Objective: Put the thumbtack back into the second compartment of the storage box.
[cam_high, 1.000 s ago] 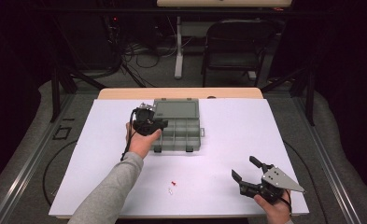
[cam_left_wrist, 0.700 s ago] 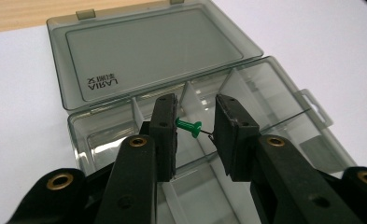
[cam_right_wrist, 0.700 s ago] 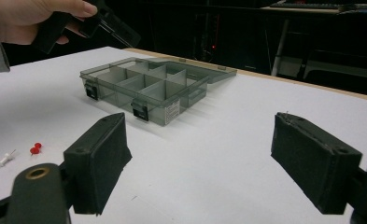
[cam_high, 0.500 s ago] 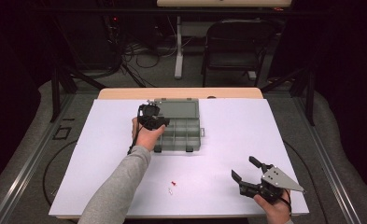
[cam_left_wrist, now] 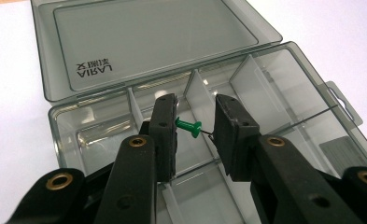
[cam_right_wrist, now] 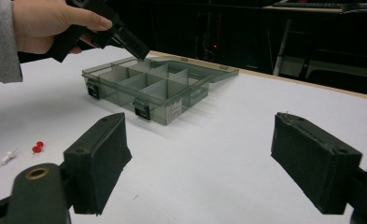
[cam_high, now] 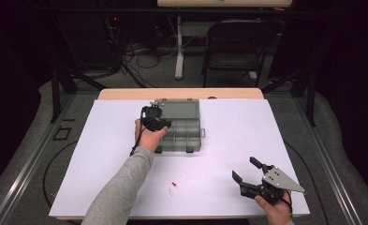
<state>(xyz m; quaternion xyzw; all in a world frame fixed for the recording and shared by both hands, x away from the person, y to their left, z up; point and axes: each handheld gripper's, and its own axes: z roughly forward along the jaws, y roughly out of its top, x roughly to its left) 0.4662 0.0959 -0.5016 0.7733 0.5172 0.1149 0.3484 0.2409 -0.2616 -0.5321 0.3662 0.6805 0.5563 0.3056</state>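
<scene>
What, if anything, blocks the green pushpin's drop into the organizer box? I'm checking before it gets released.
Nothing visible does. The left gripper holds the green pushpin between its pads, above the organizer box. The lid lies folded back, and the compartment under the pin is open, with only its dividers beside it.

The compartment box sits at the table's far middle, two pushpins lying nearer, before it.

Our left tongs carried a little forward, out over the compartments of the smoky grey plastic organiser box, green pushpin between them.
</scene>
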